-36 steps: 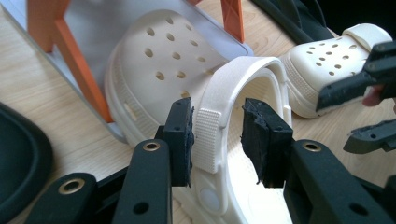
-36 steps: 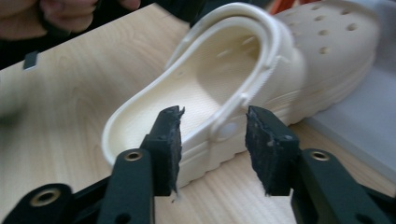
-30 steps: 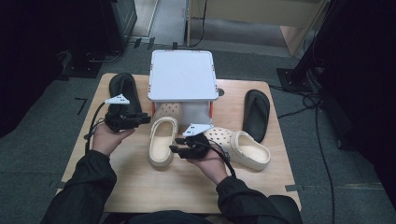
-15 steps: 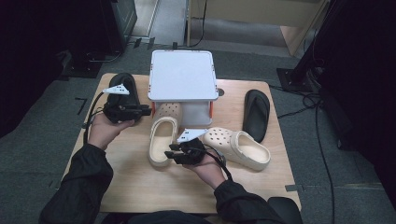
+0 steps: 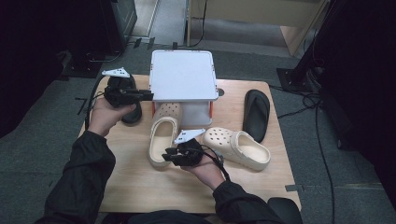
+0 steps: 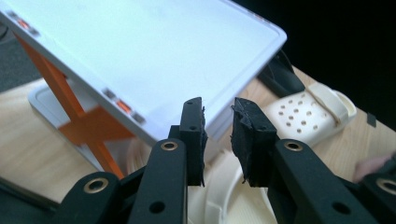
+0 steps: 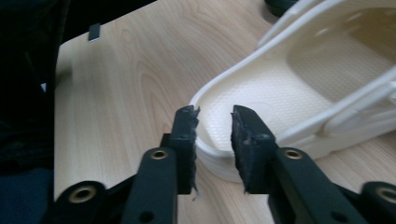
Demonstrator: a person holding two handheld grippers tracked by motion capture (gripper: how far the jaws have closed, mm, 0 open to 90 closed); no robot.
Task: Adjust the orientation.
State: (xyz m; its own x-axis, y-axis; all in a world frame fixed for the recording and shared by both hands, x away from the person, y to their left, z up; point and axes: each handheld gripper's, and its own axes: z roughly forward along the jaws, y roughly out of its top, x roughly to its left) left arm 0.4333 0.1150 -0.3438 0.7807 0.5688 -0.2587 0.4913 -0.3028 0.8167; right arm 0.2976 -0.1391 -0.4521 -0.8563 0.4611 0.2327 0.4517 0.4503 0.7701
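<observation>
We hold the left tool (image 5: 140, 96) raised in our left hand (image 5: 103, 115), forearm angled up from the lower left, its jaws pointing level toward the right with a narrow gap and nothing between them. Our right hand (image 5: 205, 169) keeps the right tool (image 5: 167, 156) low, pointing left. Its jaws have just been closing, and they stand either side of a thin rim without visibly pressing on it.
</observation>
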